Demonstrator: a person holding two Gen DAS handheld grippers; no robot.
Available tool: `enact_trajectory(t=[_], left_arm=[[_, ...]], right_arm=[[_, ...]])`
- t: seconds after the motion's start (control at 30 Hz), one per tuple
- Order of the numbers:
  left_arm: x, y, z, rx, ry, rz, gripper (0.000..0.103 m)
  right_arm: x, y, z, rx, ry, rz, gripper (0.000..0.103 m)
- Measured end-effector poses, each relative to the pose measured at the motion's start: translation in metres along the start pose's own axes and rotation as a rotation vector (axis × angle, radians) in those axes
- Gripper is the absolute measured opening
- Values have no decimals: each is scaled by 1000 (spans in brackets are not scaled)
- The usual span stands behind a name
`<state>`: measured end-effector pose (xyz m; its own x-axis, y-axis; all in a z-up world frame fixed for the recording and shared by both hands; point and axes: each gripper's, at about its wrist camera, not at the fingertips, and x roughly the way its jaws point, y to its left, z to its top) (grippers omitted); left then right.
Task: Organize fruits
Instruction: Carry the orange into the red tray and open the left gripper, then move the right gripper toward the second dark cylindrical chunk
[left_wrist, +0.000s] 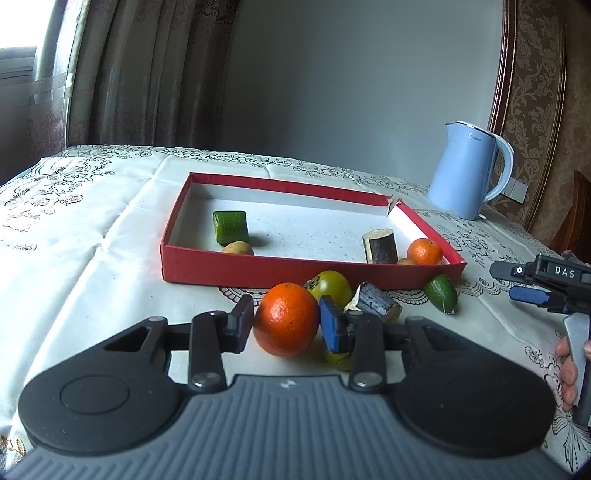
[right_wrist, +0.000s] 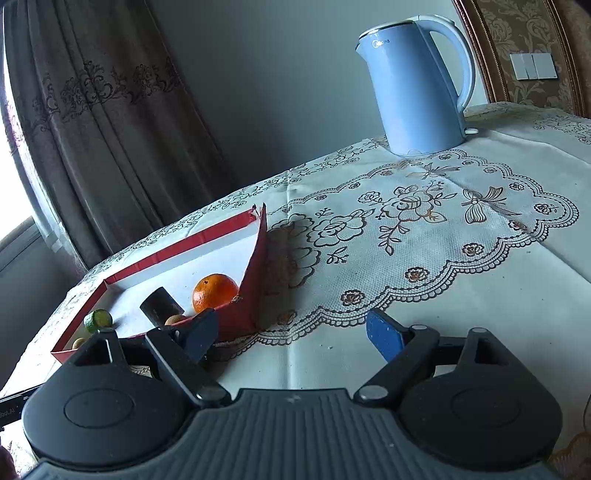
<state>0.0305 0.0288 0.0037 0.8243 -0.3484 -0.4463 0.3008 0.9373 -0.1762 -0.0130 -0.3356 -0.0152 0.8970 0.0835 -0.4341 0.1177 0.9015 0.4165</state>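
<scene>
Hiding yellow-green fruit (left_wrist: 341, 360): left gripper (left_wrist: 287, 320)

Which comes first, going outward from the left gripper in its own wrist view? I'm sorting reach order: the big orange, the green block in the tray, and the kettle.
1. Big orange: between the left gripper's fingers, in front of the red tray.
2. Green block: inside the tray, left part.
3. Kettle: far right, beyond the tray.
</scene>
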Motion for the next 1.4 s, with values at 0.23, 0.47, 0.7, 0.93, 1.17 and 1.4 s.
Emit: enact_trajectory(t=[0.23,0.47,0.7,0.93,1.17,1.4], left_arm=[[-12,-5,-1,26,-68,52,35],[-29,-14,0,76,-104,52,35],[-29,-31,26,141,-145,45,35],[19,-32,51,108,-102,66,35],[37,-26,47,103,-110,86,54],[-16,-3,36,55,-252,173,99]], right_arm=[[-1,2,0,-12,-9,-5,88],[-1,2,-1,-13,-6,-4,88],[0,3,0,-17,2,6,88],[3,-1,1,9,17,20,88],[6,-6,2,45,32,26,88],[6,-7,2,46,28,38,88]])
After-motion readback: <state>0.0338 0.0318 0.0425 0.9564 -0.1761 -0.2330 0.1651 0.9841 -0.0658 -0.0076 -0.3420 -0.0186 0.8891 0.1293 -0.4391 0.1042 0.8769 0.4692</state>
